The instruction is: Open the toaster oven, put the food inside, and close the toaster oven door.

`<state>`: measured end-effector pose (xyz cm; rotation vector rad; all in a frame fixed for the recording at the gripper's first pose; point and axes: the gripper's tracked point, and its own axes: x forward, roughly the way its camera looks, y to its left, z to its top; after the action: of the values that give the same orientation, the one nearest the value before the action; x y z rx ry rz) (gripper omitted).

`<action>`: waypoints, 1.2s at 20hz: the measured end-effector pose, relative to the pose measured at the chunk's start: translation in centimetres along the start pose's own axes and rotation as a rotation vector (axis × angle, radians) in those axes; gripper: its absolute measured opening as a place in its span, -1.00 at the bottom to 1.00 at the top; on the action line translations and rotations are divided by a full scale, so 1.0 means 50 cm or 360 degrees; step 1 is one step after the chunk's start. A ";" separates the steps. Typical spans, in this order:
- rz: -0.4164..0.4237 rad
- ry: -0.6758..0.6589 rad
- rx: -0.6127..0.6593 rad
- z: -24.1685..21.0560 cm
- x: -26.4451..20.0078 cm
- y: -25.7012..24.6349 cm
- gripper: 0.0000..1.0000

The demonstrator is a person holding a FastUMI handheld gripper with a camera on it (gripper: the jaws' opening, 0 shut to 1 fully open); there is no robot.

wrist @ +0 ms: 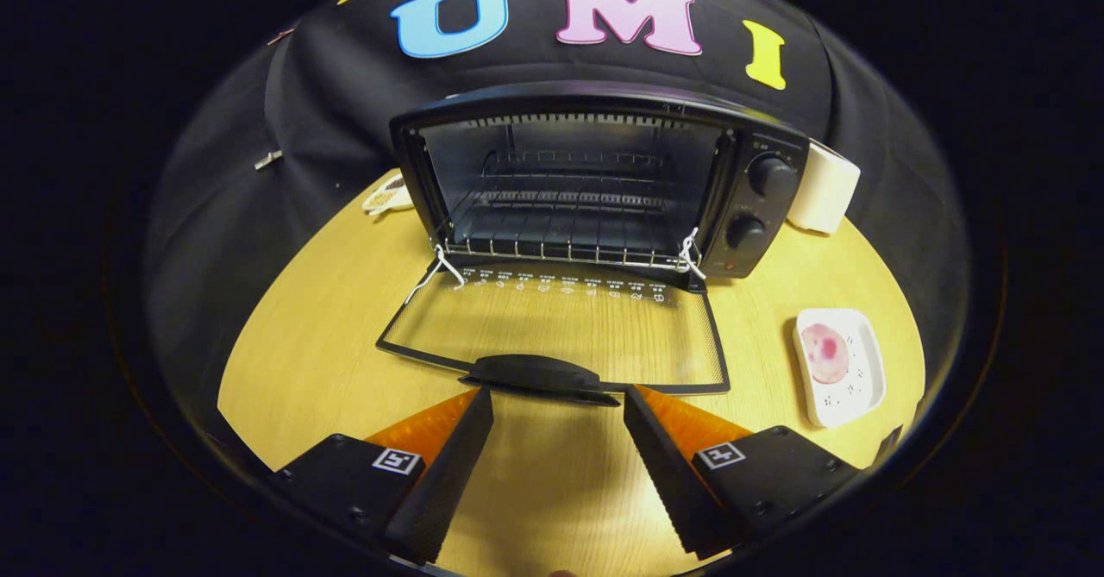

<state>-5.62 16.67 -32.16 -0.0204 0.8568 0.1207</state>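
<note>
Claw (558, 396) spread wide, holding nothing, we see, just short of the toaster oven's (595, 180) lowered door (552, 327).

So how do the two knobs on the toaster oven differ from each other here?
The upper knob sits near the top of the oven's control panel, and the lower knob sits under it, just above a small red light. The upper knob looks slightly larger than the lower one. Both are dark, round and right of the open door. The tongs are open, holding nothing.
</note>
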 end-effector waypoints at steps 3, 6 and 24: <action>0.0072 -0.0095 -0.0111 0.040 -0.034 -0.004 1.00; 0.0075 -0.0172 -0.0215 0.079 -0.082 -0.072 0.98; -0.0175 -0.0170 0.0043 0.177 -0.145 -0.644 0.98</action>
<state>0.02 -15.43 -21.89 -0.0352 0.7492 0.0070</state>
